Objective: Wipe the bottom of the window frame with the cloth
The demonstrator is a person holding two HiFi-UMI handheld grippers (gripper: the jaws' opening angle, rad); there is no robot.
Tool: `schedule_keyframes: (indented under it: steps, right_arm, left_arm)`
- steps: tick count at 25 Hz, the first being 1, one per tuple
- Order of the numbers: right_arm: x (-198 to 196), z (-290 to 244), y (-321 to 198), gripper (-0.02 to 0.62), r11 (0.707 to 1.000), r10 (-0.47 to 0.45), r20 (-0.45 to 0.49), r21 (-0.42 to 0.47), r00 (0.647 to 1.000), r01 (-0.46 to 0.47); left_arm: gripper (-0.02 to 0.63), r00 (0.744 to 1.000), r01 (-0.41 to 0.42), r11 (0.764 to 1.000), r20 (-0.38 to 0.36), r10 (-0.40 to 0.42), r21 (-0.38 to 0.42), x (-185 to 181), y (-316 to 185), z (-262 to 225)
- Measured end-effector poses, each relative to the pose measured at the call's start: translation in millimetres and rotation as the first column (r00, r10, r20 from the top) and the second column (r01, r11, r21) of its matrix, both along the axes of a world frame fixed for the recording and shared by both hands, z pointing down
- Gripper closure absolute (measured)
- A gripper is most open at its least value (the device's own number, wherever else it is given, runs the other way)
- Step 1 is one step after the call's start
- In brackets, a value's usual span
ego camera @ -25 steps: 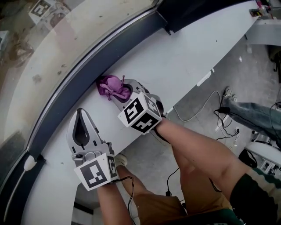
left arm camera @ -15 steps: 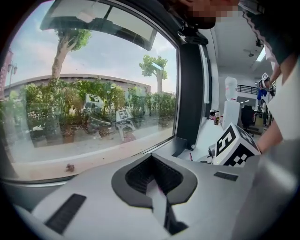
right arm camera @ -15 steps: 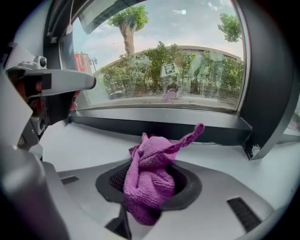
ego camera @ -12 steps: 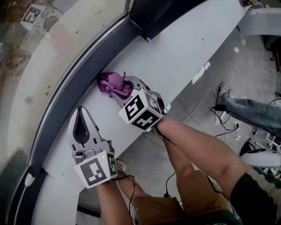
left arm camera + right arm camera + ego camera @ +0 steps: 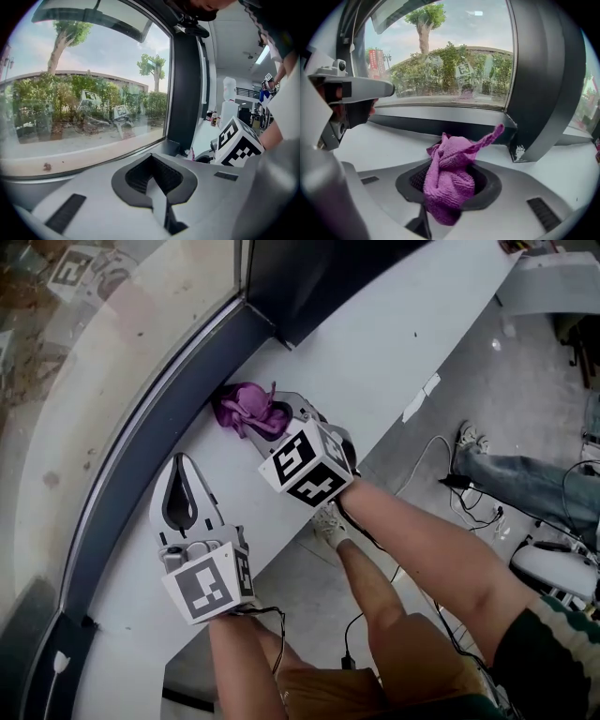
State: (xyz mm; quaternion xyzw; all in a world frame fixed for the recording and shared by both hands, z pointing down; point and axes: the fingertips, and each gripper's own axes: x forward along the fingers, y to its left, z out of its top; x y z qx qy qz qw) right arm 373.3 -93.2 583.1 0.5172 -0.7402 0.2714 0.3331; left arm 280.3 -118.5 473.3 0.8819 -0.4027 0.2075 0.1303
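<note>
A crumpled purple cloth (image 5: pixel 247 409) is pinched in my right gripper (image 5: pixel 275 424), which is shut on it. The cloth rests on the white sill (image 5: pixel 375 362), against the dark bottom rail of the window frame (image 5: pixel 155 442). In the right gripper view the cloth (image 5: pixel 449 180) bunches up between the jaws, with one corner sticking up toward the rail (image 5: pixel 426 125). My left gripper (image 5: pixel 181 465) lies on the sill to the left, shut and empty, its tip near the rail. Its closed jaws (image 5: pixel 153 182) point along the window.
A dark upright post (image 5: pixel 548 79) meets the rail just right of the cloth, forming a corner (image 5: pixel 277 334). Beyond the sill's edge is grey floor with cables (image 5: pixel 441 474), a person's jeans leg (image 5: pixel 525 474) and white equipment (image 5: pixel 553 568).
My right gripper has slid the cloth along the bottom rail toward the corner post. The left gripper has followed along the sill, still shut.
</note>
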Motion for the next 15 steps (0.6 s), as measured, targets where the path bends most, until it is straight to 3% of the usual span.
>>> schedule_keyframes:
  steps: [8, 15]
  right_arm:
    - [21.9, -3.3, -3.5, 0.443, 0.999, 0.030, -0.094, 0.028, 0.995, -0.027]
    - [57.8, -8.1, -6.1, 0.443, 0.995, 0.098, -0.145, 0.051, 0.985, -0.091]
  left_arm:
    - [0.603, 0.995, -0.090, 0.995, -0.028, 0.091, 0.035, 49.2, -6.4, 1.5]
    - [0.603, 0.995, -0.095, 0.995, -0.035, 0.097, 0.038, 76.0, -12.5, 0.9]
